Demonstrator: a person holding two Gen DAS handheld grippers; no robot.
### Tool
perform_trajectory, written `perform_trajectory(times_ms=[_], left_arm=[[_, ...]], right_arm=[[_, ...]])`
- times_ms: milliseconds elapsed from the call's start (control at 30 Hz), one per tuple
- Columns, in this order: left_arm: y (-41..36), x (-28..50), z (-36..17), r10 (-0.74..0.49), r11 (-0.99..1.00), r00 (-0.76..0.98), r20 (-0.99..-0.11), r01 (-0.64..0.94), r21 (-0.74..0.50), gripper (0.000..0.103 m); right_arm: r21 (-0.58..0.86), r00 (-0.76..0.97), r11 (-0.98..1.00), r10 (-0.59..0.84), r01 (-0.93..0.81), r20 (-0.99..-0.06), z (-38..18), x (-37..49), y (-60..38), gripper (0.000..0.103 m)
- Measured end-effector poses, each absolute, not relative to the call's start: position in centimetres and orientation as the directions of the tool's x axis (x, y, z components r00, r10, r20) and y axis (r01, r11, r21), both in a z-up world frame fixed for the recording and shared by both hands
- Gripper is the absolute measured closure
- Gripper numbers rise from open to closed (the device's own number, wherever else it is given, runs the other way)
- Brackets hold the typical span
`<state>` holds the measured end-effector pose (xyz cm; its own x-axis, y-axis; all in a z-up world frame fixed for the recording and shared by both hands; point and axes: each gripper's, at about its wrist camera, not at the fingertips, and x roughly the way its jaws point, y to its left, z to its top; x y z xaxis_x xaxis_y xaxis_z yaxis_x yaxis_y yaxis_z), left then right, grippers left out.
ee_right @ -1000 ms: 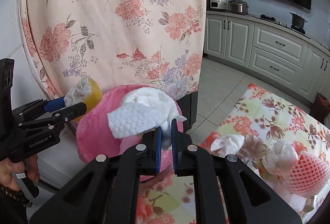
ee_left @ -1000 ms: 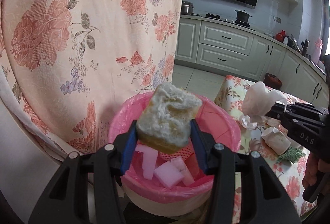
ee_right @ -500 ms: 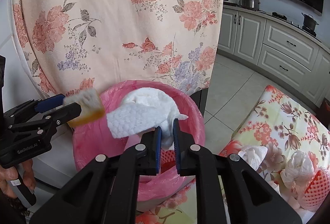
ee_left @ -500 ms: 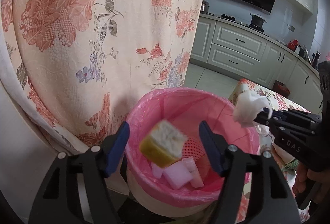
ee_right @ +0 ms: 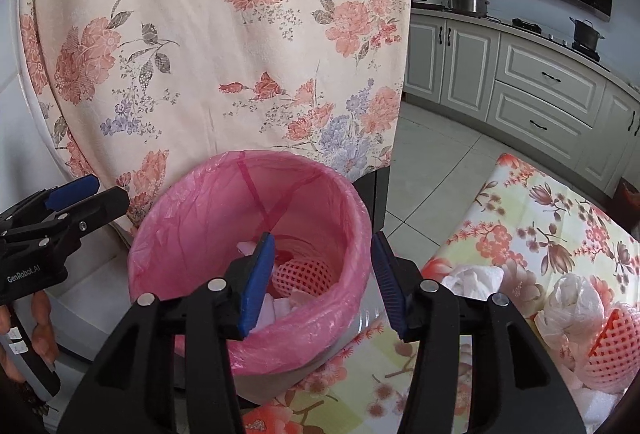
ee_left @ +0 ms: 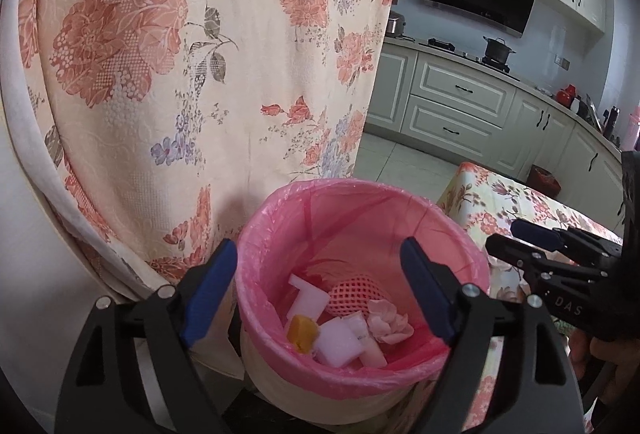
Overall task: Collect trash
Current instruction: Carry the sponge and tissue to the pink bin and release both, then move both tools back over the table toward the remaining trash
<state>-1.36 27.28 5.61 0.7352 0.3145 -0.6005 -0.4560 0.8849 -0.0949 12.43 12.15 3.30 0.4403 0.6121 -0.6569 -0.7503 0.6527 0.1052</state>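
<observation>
A bin with a pink liner [ee_left: 320, 190] stands right below both grippers. Inside lie a yellow sponge [ee_left: 302, 332], white foam blocks [ee_left: 338, 346], a pink foam net [ee_left: 352, 292] and a crumpled tissue [ee_left: 390, 322]. My left gripper [ee_left: 316, 254] hovers over the bin, its jaws opening with nothing between them. My right gripper [ee_right: 322, 240] hangs over the bin rim [ee_right: 240, 162], jaws opening and empty. Each gripper also shows in the other's view, the right gripper [ee_left: 536, 234] beside the bin and the left gripper [ee_right: 80, 194] at the left.
A floral cloth [ee_left: 180, 74] hangs close behind the bin. To the right, a table with a flowered cover [ee_right: 540, 234] carries crumpled tissues [ee_right: 476, 278] and a red foam net [ee_right: 616, 338]. A hand [ee_right: 40, 318] grips the left tool. Kitchen cabinets [ee_right: 540, 90] stand far back.
The left jaws spread and the sponge dropped into the bin. The right jaws, shut on a white tissue before, have parted, and the tissue now lies in the bin.
</observation>
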Motion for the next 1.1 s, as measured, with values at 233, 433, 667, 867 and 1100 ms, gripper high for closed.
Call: perform_trajectory(times_ms=[233,433,667,867,1100], left_arm=[[25.1,-0.9,6.0,0.278,0.907,0.766,-0.580,-0.407,-0.104,0.023],[22.4,-0.2,6.3,0.229,0.931,0.791,-0.567,-0.348,-0.110,0.023],[18.6,0.9,6.6,0.164,0.956,0.816,-0.554,-0.270,-0.114,0.022],[15.3,2.2,6.1,0.100,0.973,0.817,-0.568,-0.199,-0.116,0.022],[11.9,3.8,5.2,0.042,0.984,0.805,-0.592,-0.138,-0.117,0.022]], right_arm=[[0.089,0.503,0.705,0.583,-0.704,-0.638,3.7,11.7,7.1,0.052],[0.080,0.561,0.766,0.534,-0.638,-0.632,3.6,11.4,1.4,0.048],[0.094,0.617,0.844,0.458,-0.529,-0.640,2.6,11.3,-6.4,0.046],[0.108,0.642,0.895,0.390,-0.433,-0.660,1.0,11.4,-11.9,0.044],[0.119,0.649,0.921,0.349,-0.372,-0.676,-0.6,11.5,-15.6,0.036]])
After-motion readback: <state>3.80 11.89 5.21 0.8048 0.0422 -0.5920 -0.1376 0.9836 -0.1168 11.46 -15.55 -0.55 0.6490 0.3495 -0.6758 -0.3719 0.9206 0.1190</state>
